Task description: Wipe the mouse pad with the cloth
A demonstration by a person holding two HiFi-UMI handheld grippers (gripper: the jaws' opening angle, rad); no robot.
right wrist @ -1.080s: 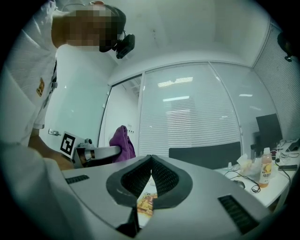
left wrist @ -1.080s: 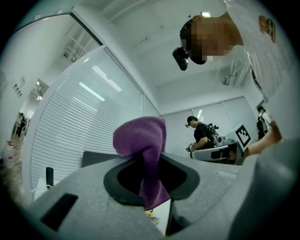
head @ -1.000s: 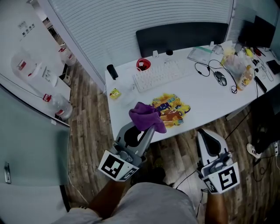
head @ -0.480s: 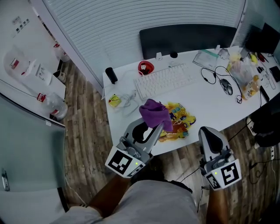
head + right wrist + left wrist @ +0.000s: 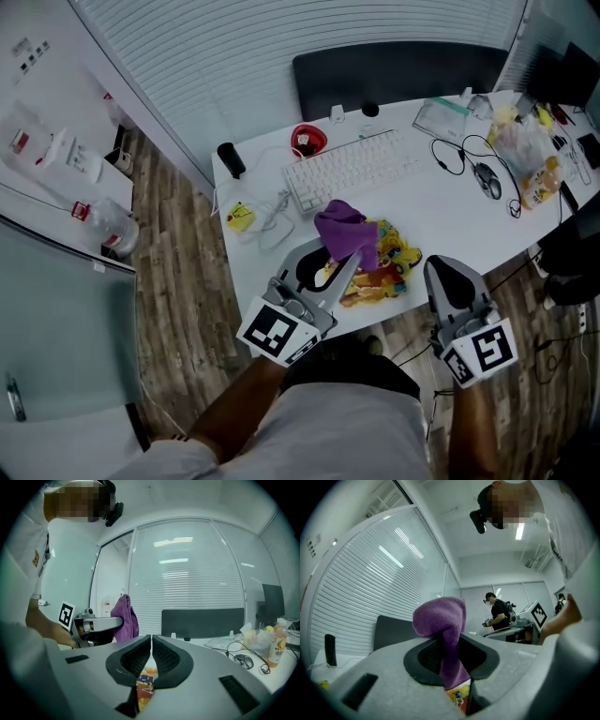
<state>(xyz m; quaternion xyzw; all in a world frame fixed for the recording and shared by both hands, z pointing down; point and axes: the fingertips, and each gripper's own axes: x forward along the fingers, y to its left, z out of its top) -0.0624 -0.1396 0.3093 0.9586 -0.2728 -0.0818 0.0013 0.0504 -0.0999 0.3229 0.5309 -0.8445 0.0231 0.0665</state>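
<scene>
A colourful yellow mouse pad [image 5: 386, 262] lies near the front edge of the white desk [image 5: 450, 211]. My left gripper [image 5: 345, 261] is shut on a purple cloth [image 5: 345, 230], which bunches above the jaw tips and hangs over the pad's left part. The cloth [image 5: 443, 634] fills the jaws in the left gripper view, with a bit of the pad [image 5: 457, 698] below. My right gripper [image 5: 448, 281] hovers by the desk's front edge, right of the pad, shut and empty. Through its closed jaws [image 5: 151, 656] I see the pad [image 5: 145, 681] and the cloth [image 5: 124, 618].
A white keyboard [image 5: 352, 169], a red bowl [image 5: 307, 141], a black cylinder [image 5: 228, 159] and a small yellow packet [image 5: 241, 217] sit behind the pad. A black mouse [image 5: 489, 180] with cables, bottles and bags crowd the desk's right end. A dark chair back [image 5: 394, 75] stands behind.
Both grippers have moved forward toward the desk. The left one carried the cloth from before the desk's edge to over the mouse pad. The right one neared the desk's front edge.
</scene>
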